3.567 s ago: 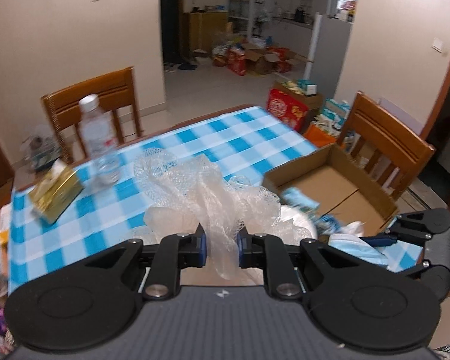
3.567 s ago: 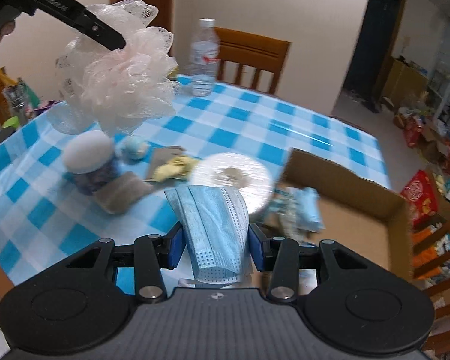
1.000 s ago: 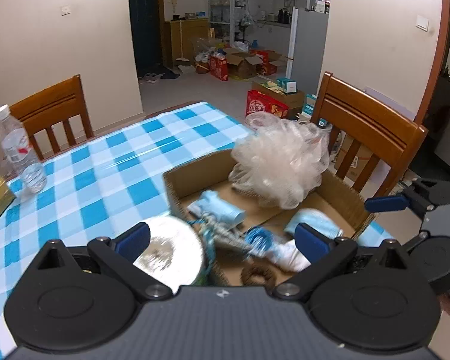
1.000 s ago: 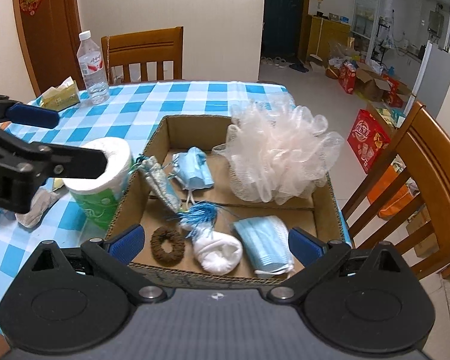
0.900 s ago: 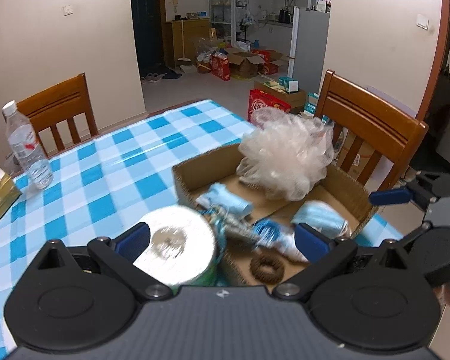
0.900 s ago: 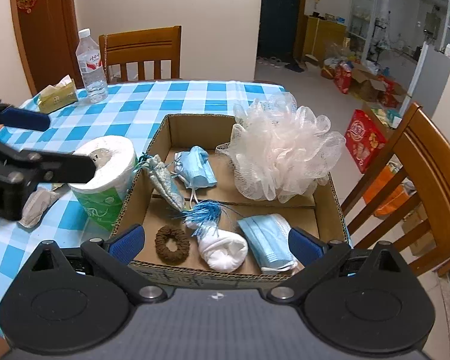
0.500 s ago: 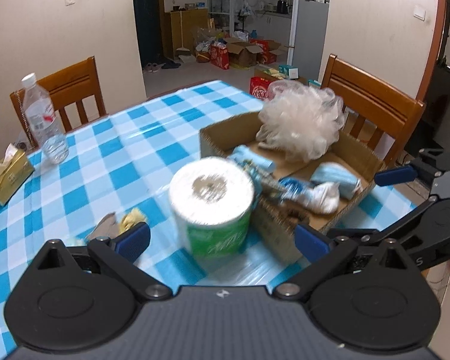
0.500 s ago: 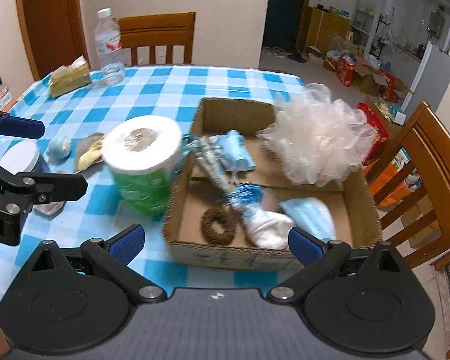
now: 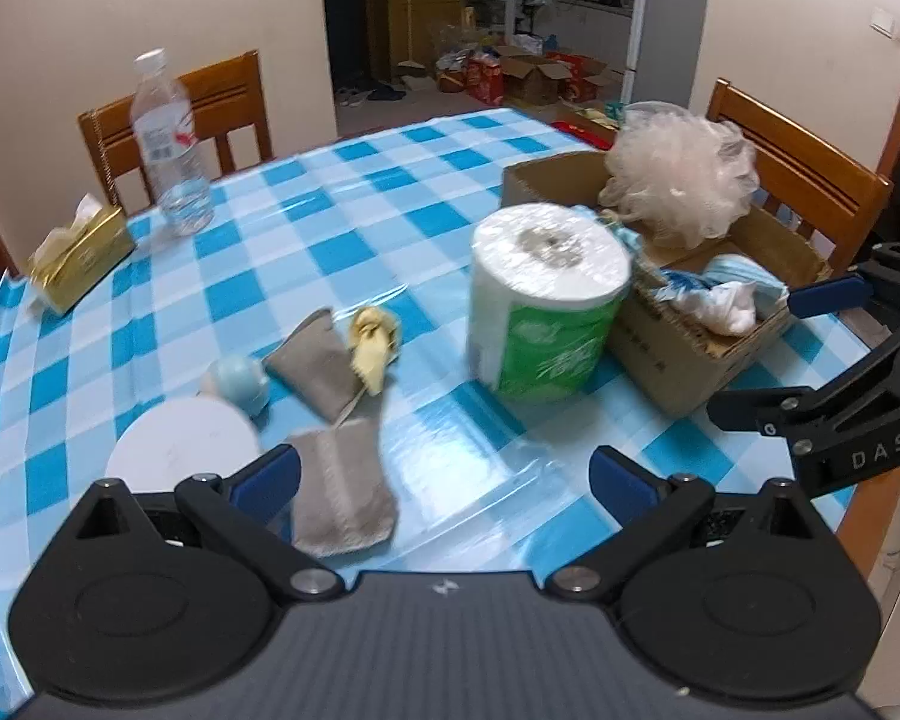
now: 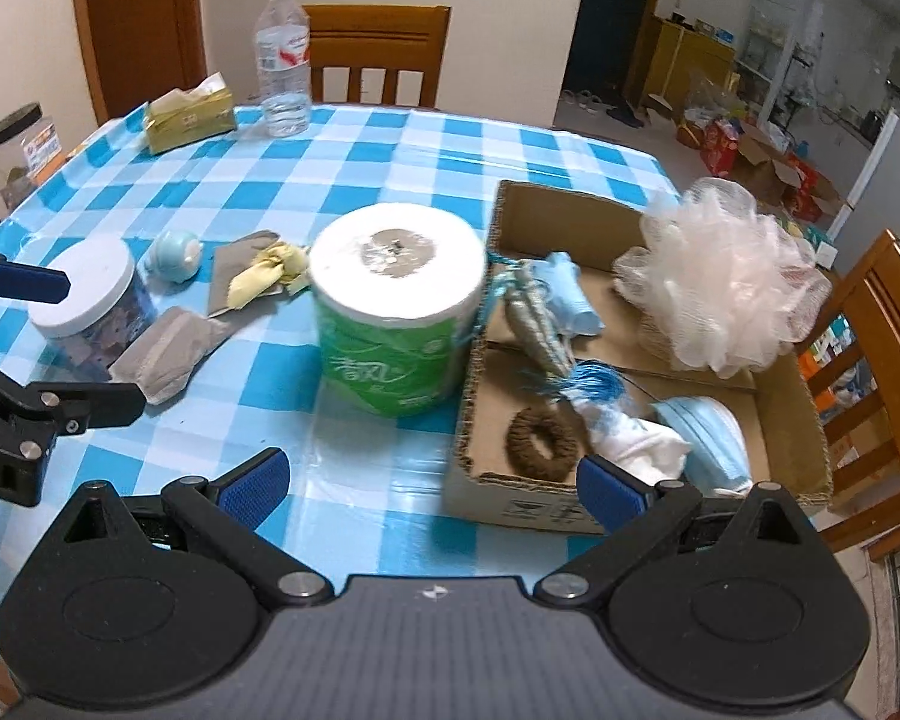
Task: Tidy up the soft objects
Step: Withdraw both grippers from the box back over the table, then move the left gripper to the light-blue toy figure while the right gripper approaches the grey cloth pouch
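A cardboard box (image 10: 789, 399) on the right of the table holds a pale mesh bath pouf (image 10: 726, 279), a blue face mask (image 10: 711, 435), a brown hair tie (image 10: 540, 441), a white sock and other blue soft items. The box (image 9: 666, 354) and pouf (image 9: 681, 183) also show in the left wrist view. Two grey socks (image 9: 339, 495) (image 9: 318, 363), a yellow cloth (image 9: 375, 342) and a small blue ball (image 9: 240, 381) lie on the tablecloth. My left gripper (image 9: 444, 477) is open above the near sock. My right gripper (image 10: 432, 483) is open and empty.
A green-wrapped toilet paper roll (image 10: 396, 306) stands left of the box. A white-lidded jar (image 10: 84, 291), a water bottle (image 10: 282, 48) and a gold tissue pack (image 10: 189, 114) stand on the blue checked tablecloth (image 10: 342, 180). Wooden chairs (image 10: 870, 372) surround the table.
Both grippers released the pouf and the mask into the box and opened. Both have since drawn back and swung left, so the socks, jar and roll have come into view.
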Motion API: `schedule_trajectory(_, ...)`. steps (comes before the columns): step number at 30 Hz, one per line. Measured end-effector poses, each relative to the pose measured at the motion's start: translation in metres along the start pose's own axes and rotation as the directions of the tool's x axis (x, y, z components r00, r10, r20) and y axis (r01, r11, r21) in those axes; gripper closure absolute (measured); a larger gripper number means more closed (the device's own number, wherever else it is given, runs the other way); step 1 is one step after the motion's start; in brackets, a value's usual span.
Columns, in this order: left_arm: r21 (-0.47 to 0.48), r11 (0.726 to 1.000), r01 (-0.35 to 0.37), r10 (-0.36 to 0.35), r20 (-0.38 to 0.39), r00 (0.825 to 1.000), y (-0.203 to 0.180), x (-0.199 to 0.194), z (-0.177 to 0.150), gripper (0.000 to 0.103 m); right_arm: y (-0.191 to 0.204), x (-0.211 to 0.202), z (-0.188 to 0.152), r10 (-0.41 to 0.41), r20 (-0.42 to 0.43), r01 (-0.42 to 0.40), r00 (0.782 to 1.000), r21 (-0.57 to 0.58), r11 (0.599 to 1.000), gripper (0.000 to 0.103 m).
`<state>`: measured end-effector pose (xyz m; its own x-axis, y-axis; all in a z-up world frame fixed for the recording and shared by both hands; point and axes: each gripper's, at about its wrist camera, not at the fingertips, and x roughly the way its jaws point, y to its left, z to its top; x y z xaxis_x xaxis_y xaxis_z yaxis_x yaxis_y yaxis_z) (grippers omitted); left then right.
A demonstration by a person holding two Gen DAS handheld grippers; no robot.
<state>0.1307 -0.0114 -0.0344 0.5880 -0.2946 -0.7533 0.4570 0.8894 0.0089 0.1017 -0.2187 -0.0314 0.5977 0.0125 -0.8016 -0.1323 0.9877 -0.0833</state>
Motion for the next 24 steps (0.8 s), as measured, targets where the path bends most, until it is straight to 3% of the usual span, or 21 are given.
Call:
schedule_trajectory(12,-0.025,0.999,-0.038,0.037,-0.022,0.999,0.042,-0.014,-0.017,0.001,0.060,0.023,0.005,0.140,-0.036,-0.143,0.990,-0.096,0.985,0.000)
schedule_trajectory(24,-0.080,0.993,-0.084,0.076,-0.104,0.992,0.060,0.002,-0.001,0.001,0.086,0.065,0.011,0.322,-0.089,-0.334,0.942,-0.222,0.916,0.000)
